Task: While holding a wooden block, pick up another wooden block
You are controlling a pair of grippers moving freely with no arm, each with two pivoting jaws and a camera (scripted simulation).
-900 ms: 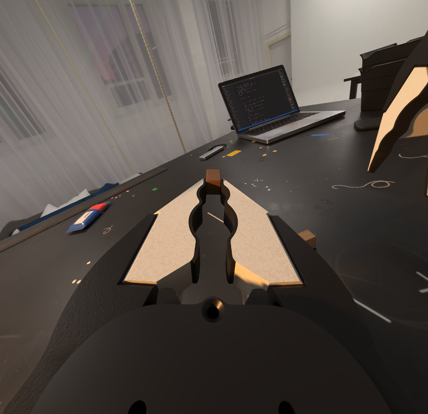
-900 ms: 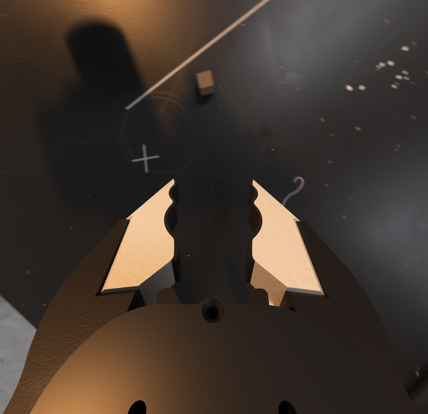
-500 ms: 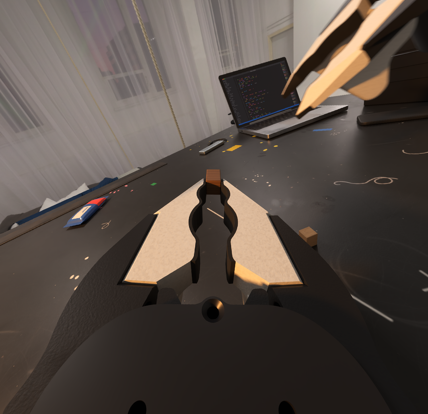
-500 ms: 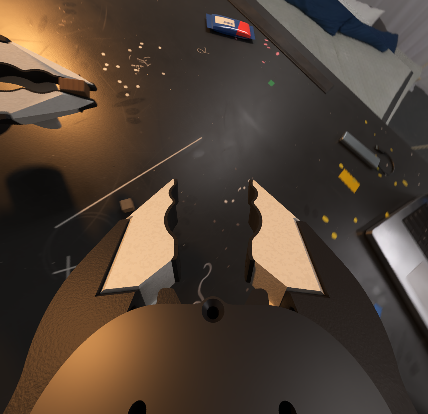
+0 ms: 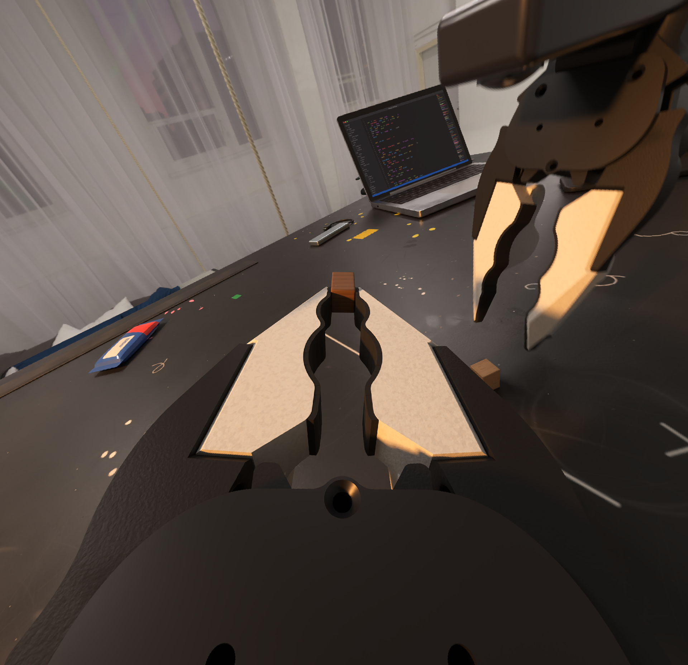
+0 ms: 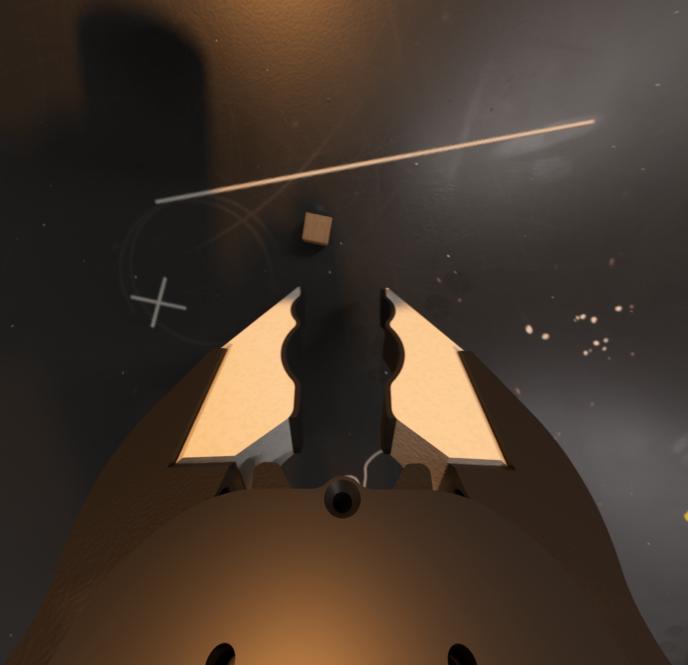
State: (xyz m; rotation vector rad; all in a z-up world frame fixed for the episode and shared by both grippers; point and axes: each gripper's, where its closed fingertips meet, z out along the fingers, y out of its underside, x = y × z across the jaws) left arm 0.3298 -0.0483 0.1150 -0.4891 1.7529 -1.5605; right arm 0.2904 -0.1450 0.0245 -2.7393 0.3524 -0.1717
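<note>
Sheer curtains (image 5: 111, 126) and a laptop (image 5: 413, 156) back the dark tabletop (image 5: 223, 349) in the left wrist view. Left tool (image 5: 343, 293) pinches a brown block (image 5: 342, 288) at its tips; a tan block (image 5: 486, 372) lies just right, below the right tool (image 5: 510, 329).

Right wrist view: right tool (image 6: 342, 293) gapes empty above the tabletop (image 6: 484, 238), tan block (image 6: 317, 228) ahead, beside a chalk line (image 6: 372, 162).

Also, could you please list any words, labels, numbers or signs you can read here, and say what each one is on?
Laptop screen: rows of coloured text, too small to read.
Blue and red packet: a pale label with print, too small to read.
Light wooden block: a faint mark on top, too blurred to read.
Table: only a chalk cross and a chalk line; no words.
Nothing is legible enough to quote.
</note>
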